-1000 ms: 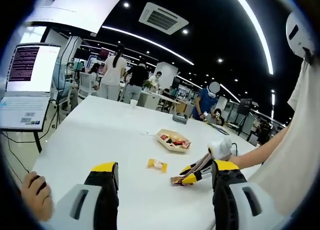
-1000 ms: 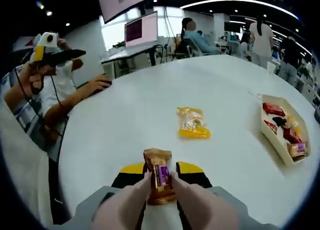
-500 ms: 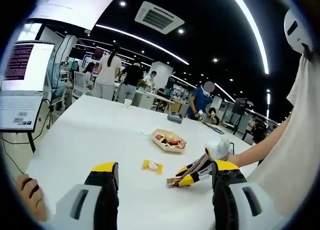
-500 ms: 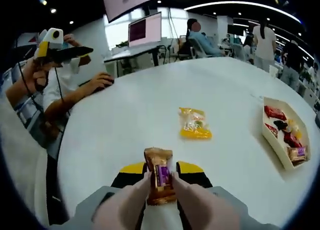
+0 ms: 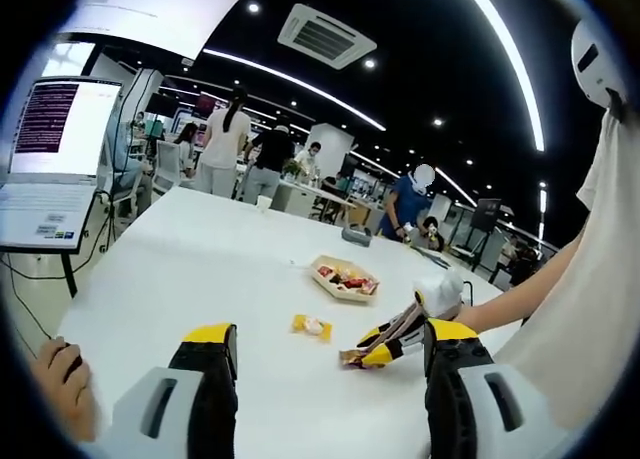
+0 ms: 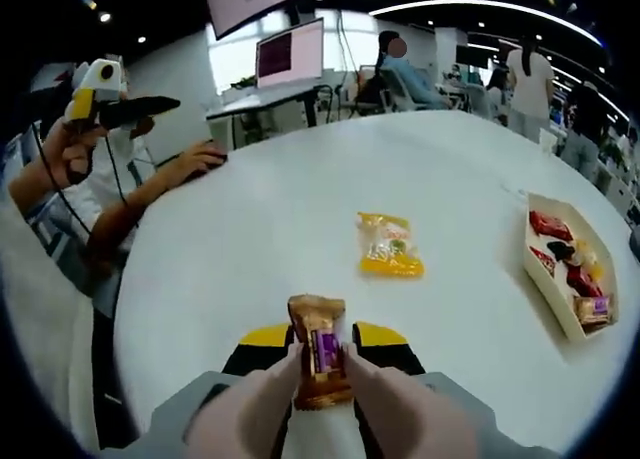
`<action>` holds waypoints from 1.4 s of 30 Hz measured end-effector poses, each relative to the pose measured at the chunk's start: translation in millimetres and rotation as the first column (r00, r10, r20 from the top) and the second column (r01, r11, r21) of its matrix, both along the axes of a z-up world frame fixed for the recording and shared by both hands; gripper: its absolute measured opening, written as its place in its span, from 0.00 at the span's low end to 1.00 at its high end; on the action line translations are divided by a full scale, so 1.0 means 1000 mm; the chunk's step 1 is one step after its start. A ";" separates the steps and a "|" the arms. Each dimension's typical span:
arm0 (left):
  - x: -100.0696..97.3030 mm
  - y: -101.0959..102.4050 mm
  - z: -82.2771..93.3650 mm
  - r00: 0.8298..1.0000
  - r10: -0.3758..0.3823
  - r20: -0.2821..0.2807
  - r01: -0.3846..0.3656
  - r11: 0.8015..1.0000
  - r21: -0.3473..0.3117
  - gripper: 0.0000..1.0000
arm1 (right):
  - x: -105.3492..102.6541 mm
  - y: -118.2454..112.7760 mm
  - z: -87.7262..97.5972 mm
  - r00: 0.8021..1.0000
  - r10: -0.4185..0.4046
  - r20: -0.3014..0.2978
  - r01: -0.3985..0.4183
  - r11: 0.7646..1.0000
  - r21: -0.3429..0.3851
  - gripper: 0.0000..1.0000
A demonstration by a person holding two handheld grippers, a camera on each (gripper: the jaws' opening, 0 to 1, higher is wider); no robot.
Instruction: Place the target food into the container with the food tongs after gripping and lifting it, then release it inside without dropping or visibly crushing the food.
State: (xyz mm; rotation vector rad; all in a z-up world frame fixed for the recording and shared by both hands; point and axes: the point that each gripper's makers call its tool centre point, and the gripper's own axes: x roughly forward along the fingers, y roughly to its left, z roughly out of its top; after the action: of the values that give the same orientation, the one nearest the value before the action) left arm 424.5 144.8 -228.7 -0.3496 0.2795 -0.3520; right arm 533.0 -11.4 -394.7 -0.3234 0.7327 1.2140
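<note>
My right gripper (image 6: 322, 336) is shut on a pair of pale food tongs (image 6: 262, 394). The tongs' tips pinch a brown snack packet (image 6: 319, 351) with a purple label, held just above the white table (image 6: 250, 229). A yellow snack packet (image 6: 389, 246) lies flat farther ahead. The container, a cream tray (image 6: 540, 269) with several wrapped snacks, sits at the right. In the left gripper view my left gripper (image 5: 330, 334) is open with nothing between its jaws. There the right gripper (image 5: 385, 344) comes in from the right with the brown packet (image 5: 351, 359), near the yellow packet (image 5: 313, 326) and short of the tray (image 5: 330, 285).
A person's hand (image 6: 205, 161) rests on a mouse at the table's far edge. A laptop (image 5: 50, 159) stands off the table at the left. Several people stand and sit at desks beyond the table (image 5: 240, 139). A sleeve (image 5: 590, 309) is at the right.
Both views have shifted slightly with the hands. The brown packet stays pinched in the tongs, and the yellow packet and the tray lie where they were.
</note>
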 end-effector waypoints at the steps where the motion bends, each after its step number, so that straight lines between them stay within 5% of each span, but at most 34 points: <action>1: 0.000 0.000 0.000 1.000 0.001 -0.001 -0.001 1.000 -0.001 0.75 | 0.001 0.000 0.000 0.997 -0.051 -0.052 0.051 0.999 -0.001 0.22; 3: -0.003 0.000 0.002 1.000 0.003 0.004 -0.003 1.000 0.001 0.75 | 0.012 0.002 0.009 0.992 -0.108 -0.061 0.111 0.992 0.058 0.22; 11: -0.006 0.007 -0.003 1.000 0.021 -0.014 -0.021 1.000 -0.002 0.75 | 0.024 0.007 0.027 0.995 -0.095 -0.022 0.097 0.992 0.082 0.22; 27: -0.004 0.003 -0.001 1.000 0.019 -0.001 -0.019 1.000 -0.002 0.74 | 0.014 0.001 0.019 0.998 -0.062 -0.013 0.063 0.997 0.039 0.22; 42: -0.011 0.009 -0.004 0.999 0.052 0.003 -0.052 0.999 -0.016 0.74 | 0.021 0.003 0.032 0.997 -0.074 0.003 0.074 0.995 0.061 0.22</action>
State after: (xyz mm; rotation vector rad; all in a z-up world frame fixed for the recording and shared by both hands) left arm 413.9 154.0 -232.9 -0.3711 0.2643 -0.3039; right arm 553.9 -8.0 -363.0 -0.2472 0.6956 1.1625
